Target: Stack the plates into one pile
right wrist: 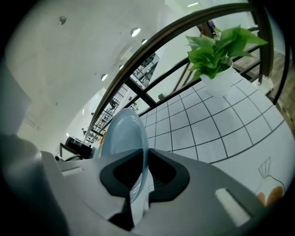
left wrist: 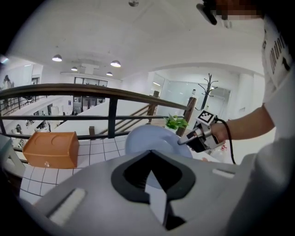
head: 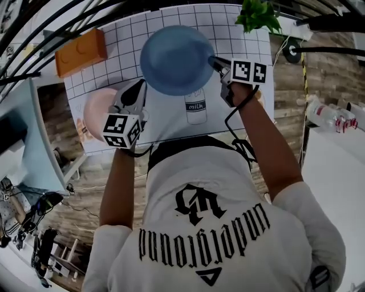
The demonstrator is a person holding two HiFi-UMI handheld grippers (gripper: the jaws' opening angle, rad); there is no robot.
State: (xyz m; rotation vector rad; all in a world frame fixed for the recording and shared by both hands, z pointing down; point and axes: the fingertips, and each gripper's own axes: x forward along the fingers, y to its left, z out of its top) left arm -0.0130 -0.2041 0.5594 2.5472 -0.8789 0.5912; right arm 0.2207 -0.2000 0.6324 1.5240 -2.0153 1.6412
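Nearest the person, at about 8 o'clock on the bench, the left claw is clenched on nothing, hanging just over the near edge of the pink plate, which lies flat on the gridded top. Further out, towards 1 o'clock, the right claw is grasping the blue plate by its rim, holding it tilted and off the bench near the middle. Beyond, an orange box sits at 10 o'clock and a potted plant at 1 o'clock.

By my reading the pile is not yet begun. One plate is in the air and one is waiting. What is left is to carry the blue plate towards 8 o'clock, level it and set it on the pink one.
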